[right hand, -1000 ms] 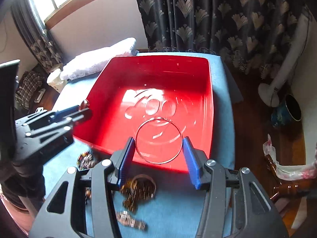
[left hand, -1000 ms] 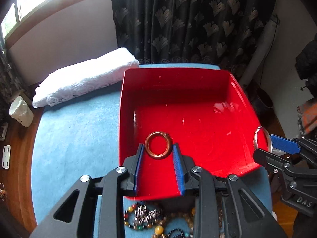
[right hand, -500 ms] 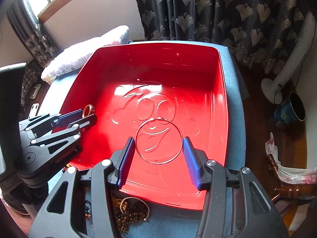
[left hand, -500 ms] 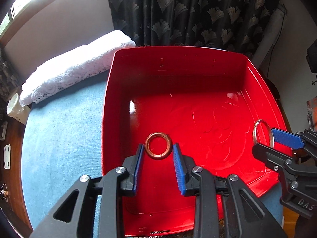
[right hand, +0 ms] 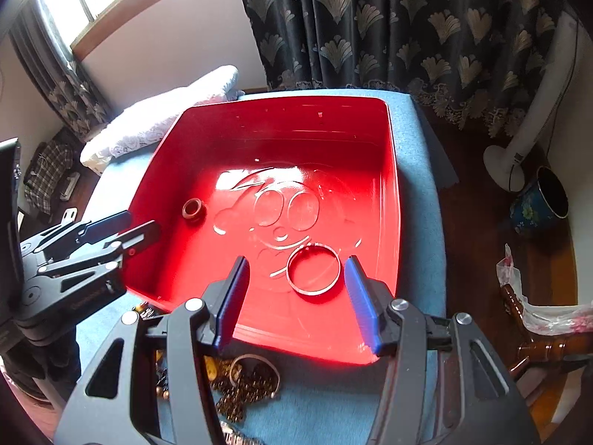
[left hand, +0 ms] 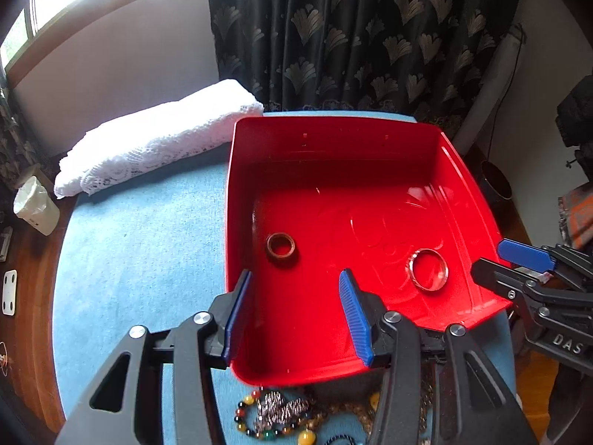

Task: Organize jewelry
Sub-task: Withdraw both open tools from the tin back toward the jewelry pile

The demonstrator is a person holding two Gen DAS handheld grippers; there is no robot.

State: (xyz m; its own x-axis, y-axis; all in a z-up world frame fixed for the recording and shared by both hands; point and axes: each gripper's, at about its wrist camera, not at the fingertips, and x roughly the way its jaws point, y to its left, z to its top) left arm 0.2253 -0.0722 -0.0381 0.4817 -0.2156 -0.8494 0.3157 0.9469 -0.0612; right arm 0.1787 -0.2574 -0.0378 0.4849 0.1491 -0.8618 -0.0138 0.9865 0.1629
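A: Both rings lie released in the red tray (left hand: 237, 222): the brown ring (left hand: 280, 247) at its left, the silver bangle (right hand: 314, 269) near the right hand-held gripper (right hand: 296, 289).

B: Jaws just opened, the left hand-held gripper (left hand: 294, 306) likewise empty. The tray's near rim could be clipped on withdrawal, and the beaded bracelet (left hand: 274, 413) on the table scattered.

A: What's behind the blue-covered surface (left hand: 141, 244)?
B: A dark curtain (right hand: 407, 29) with gold fan motifs, beside a bright window (left hand: 55, 3) above a pale wall.
A: And the floor?
B: Dark wood (right hand: 478, 222); a white fan stand (right hand: 519, 148) by a blue pot (right hand: 537, 204).
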